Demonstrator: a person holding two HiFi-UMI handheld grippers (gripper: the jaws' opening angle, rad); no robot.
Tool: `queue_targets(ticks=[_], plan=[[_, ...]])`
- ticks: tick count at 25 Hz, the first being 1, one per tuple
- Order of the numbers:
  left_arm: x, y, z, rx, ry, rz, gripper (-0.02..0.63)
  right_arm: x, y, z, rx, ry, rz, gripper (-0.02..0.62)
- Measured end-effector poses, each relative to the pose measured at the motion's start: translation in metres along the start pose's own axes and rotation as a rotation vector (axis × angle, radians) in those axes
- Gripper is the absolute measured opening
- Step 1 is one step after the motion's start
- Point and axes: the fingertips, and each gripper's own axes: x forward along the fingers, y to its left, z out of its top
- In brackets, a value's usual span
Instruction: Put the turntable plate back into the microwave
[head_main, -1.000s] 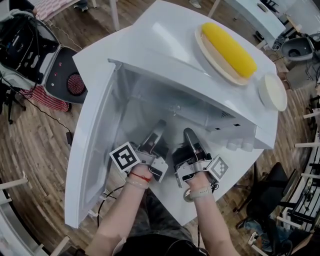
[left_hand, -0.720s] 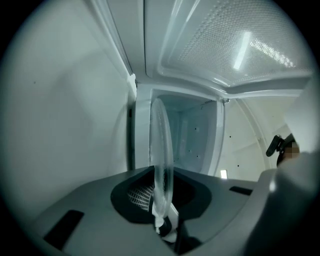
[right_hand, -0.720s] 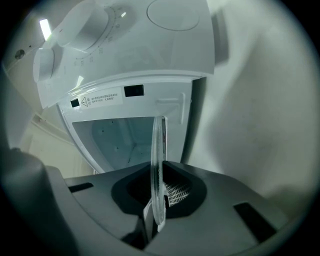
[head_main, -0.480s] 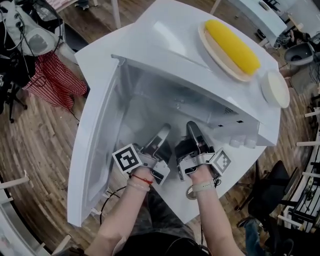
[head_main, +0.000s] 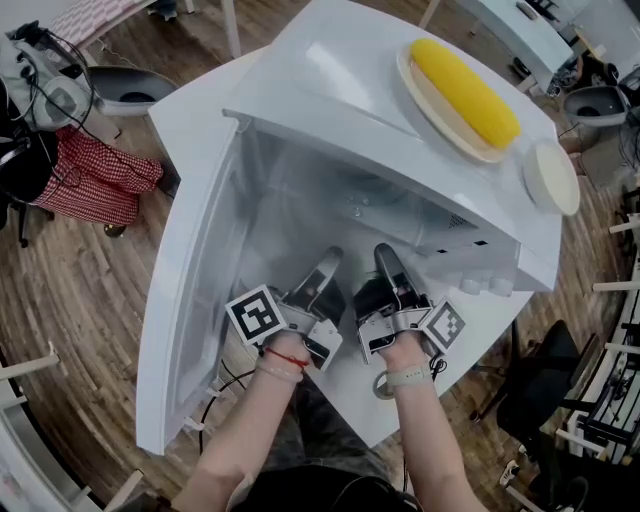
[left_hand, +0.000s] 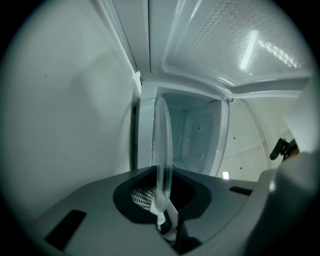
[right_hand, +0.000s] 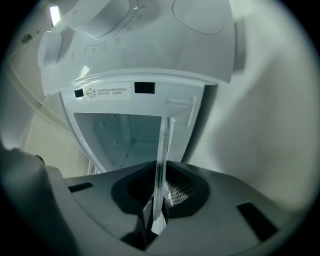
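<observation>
The glass turntable plate (left_hand: 162, 150) is clear and shows edge-on in both gripper views, its rim (right_hand: 162, 160) running up from between the jaws. My left gripper (left_hand: 162, 216) is shut on its near left rim, and my right gripper (right_hand: 156, 220) is shut on its near right rim. In the head view both grippers, left (head_main: 325, 265) and right (head_main: 385, 258), reach side by side into the mouth of the white microwave (head_main: 330, 95). The plate itself is hard to make out there. The cavity (right_hand: 125, 135) lies straight ahead.
The microwave door (head_main: 190, 300) hangs open to the left, close beside my left gripper. On top of the microwave lie a yellow corn cob (head_main: 465, 88) on a wooden plate (head_main: 437, 122) and a white round lid (head_main: 548, 180). Knobs (head_main: 478, 290) sit to the right of the opening.
Both grippers stay shut on the plate at the microwave's mouth, barely moved. The head view has shifted slightly, so the floor clutter at the left looks different.
</observation>
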Motion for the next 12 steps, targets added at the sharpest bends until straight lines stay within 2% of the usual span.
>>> queue_targets(ticks=[12], plan=[[0.007,0.005,0.005,-0.004,-0.001,0.017,0.037,-0.013,-0.005,-0.007,-0.004,0.029,-0.008,0.048]])
